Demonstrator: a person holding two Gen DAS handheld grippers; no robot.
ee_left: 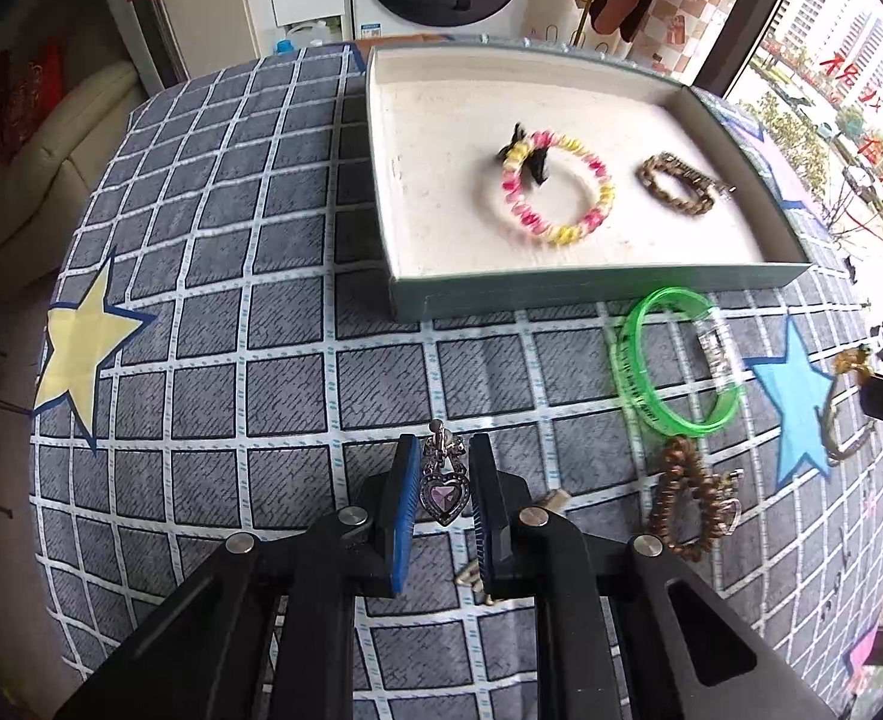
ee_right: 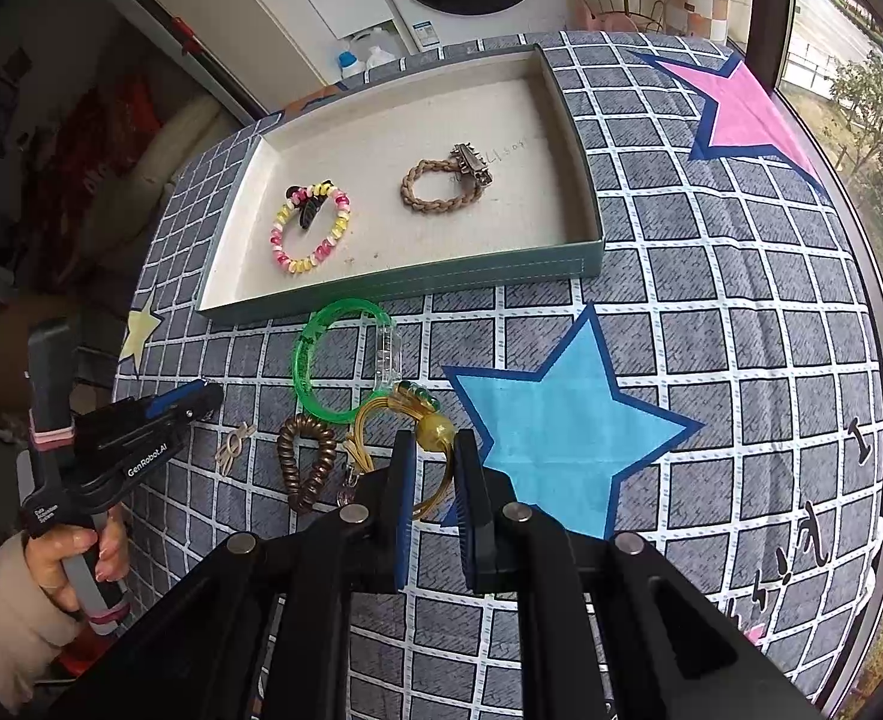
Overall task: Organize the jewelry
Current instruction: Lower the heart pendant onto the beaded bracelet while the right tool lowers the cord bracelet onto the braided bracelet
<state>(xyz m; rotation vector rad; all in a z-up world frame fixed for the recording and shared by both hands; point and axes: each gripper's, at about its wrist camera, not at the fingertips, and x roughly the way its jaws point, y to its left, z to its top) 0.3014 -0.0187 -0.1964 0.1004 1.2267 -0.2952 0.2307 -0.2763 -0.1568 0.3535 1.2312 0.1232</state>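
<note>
My left gripper (ee_left: pixel 441 447) is shut on a dark heart pendant with a pink stone (ee_left: pixel 444 489), held above the checked cloth. My right gripper (ee_right: pixel 432 441) is shut on a gold bracelet with a yellow bead (ee_right: pixel 435 429). The tray (ee_left: pixel 591 291) (ee_right: pixel 405 288) holds a pink-yellow bead bracelet (ee_left: pixel 555 186) (ee_right: pixel 312 228) and a braided tan bracelet (ee_left: pixel 678 183) (ee_right: pixel 441 183). A green bangle (ee_left: pixel 675 360) (ee_right: pixel 333 360) and a brown coil band (ee_left: pixel 684 498) (ee_right: pixel 308 459) lie on the cloth before the tray.
A small pale clip (ee_right: pixel 234 447) lies left of the coil band. The left gripper (ee_right: pixel 192 399) shows at the left of the right wrist view. The table edge drops off at left; a window is at right.
</note>
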